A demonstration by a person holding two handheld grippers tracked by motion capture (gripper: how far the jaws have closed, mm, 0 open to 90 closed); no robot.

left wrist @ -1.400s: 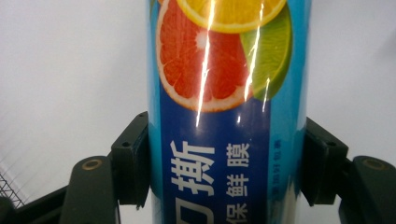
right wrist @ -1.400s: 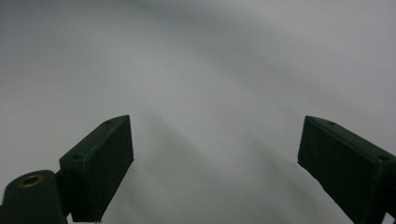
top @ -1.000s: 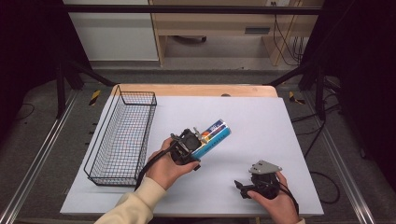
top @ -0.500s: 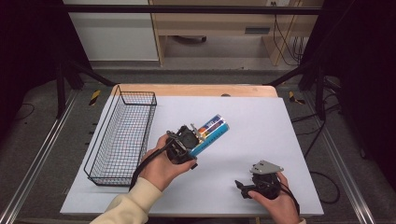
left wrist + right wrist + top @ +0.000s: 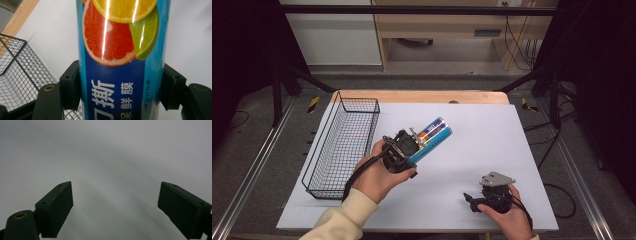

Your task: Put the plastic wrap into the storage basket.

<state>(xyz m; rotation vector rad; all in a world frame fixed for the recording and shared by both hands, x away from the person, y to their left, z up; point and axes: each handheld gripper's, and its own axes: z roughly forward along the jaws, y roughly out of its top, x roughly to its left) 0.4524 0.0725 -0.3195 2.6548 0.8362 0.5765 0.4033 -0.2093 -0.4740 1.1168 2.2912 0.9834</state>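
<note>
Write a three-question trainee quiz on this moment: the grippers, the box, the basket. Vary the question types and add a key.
1. True or false: the left gripper is shut on the blue cling-film box.
2. Multiple choice: where is the black wire basket relative to the box?
A. On the person's left
B. On the person's right
C. Underneath it
3. Fill in: the right gripper has its jaws ____, with nothing between them above the white tabletop.

Key: 1 true; 2 A; 3 open.
</note>
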